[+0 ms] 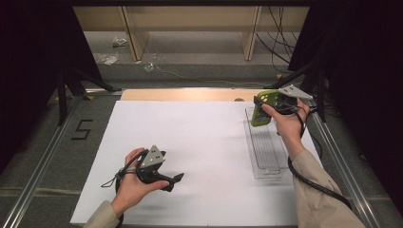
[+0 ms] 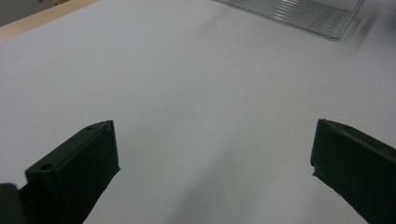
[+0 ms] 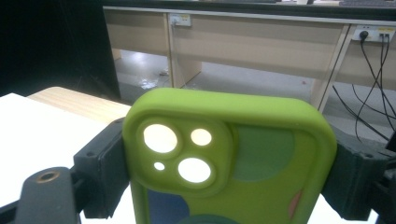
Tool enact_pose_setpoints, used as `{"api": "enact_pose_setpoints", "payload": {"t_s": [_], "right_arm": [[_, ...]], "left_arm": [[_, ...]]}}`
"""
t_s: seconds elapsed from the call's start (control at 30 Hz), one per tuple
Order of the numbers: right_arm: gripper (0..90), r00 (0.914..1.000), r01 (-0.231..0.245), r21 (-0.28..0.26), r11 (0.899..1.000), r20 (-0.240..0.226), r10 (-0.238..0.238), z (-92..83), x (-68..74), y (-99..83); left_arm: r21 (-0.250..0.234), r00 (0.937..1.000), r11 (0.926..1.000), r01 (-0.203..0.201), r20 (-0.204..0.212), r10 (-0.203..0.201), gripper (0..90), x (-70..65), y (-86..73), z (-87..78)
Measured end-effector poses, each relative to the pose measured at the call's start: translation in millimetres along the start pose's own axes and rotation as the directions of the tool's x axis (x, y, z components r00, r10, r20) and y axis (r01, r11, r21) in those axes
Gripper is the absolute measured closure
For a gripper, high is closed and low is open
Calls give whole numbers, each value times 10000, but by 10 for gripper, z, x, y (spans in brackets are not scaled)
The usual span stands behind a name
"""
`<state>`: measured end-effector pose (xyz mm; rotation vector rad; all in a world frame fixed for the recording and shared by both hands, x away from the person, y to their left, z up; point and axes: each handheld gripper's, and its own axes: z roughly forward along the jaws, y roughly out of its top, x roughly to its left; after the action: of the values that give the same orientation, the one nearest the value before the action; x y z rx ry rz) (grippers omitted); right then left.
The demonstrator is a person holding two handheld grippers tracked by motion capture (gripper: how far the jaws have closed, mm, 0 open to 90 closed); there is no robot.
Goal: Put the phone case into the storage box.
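I have the right gripper (image 1: 266, 107) raised above the far end of the clear tray (image 1: 264, 152), and its jaws are clamped on a green phone case (image 1: 262, 110). In the right gripper view the case (image 3: 243, 158) stands upright between the two black jaws, one pressing on each long edge, so they sit quite wide apart, the full width of the case. The side toward the camera has the raised camera block with three round cut-outs, light shining through them, and some darker green, blue and pink patches lower down. From the high view the case hangs clear of the tray, not touching it, and my right hand (image 1: 287, 124) wraps the gripper's body just behind it.

The tray itself lies lengthwise on the white sheet (image 1: 199, 142), near the sheet's right edge, ribbed on the bottom.

My left gripper (image 1: 173, 180) rests low on the sheet, well to the left of the tray and nearer to me, with my left hand (image 1: 135, 183) around it. In the left gripper view its jaws stand wide apart with nothing but bare white sheet (image 2: 201, 93) between them; a corner of the tray (image 2: 303, 14) shows farther off.
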<state>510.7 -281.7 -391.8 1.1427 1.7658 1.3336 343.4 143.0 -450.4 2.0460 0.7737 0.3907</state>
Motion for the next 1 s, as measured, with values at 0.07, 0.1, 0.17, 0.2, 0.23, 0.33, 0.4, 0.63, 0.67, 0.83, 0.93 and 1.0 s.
{"api": "enact_pose_setpoints", "payload": {"t_s": [0.07, 0.1, 0.17, 0.2, 0.23, 0.33, 0.4, 0.63, 0.67, 0.83, 0.93, 1.0], "right_arm": [[166, 10000, -27, 22, 10000, 36, 27, 12, 1, -3], [166, 10000, -9, 44, 10000, 41, 9, 15, 2, -3], [166, 10000, -7, 48, 10000, 43, 6, 29, 9, -2], [166, 10000, 3, 50, 10000, 49, -3, 35, 13, 1], [167, 10000, 13, 64, 10000, 75, -13, 38, 17, 5], [166, 9999, 44, 75, 10000, 103, -45, 48, 19, 14], [166, 9999, 11, 79, 10000, 117, -12, 56, 10, 13], [166, 9997, -82, 191, 9998, 217, 78, 102, -11, -17], [166, 9997, -93, 194, 9998, 248, 88, 107, -14, -18], [166, 9993, -117, 269, 9996, 346, 108, 137, -22, -29], [166, 9991, -158, 296, 9994, 392, 147, 157, -27, -31], [166, 9989, -144, 346, 9993, 441, 129, 173, -29, -30]], "left_arm": [[-11, 10000, 10000, 4, 5, -4, 4, 1, 3, -3], [-13, 10000, 10000, -1, -3, 1, 4, -1, 5, -4], [-29, 10000, 10000, 8, -11, -8, 4, -4, 7, -9], [-41, 10000, 10000, 12, -9, -12, 4, -5, 9, -10], [-44, 10000, 10000, 10, -15, -10, 4, -6, 10, -12], [-58, 10000, 10000, 29, -2, -29, 4, -4, 8, -11], [-60, 10000, 10000, 41, 10, -40, 4, -3, 8, -8], [-48, 10000, 10000, 34, 20, -34, 4, -4, 13, -5], [-47, 10000, 10000, 37, 23, -36, 4, -4, 13, -3], [-49, 10000, 10000, 31, 42, -31, 4, -7, 13, 0], [-55, 10000, 10000, 17, 33, -17, 4, -8, 14, 1], [-55, 10000, 10000, 18, 50, -17, 4, -10, 13, 5]]}}
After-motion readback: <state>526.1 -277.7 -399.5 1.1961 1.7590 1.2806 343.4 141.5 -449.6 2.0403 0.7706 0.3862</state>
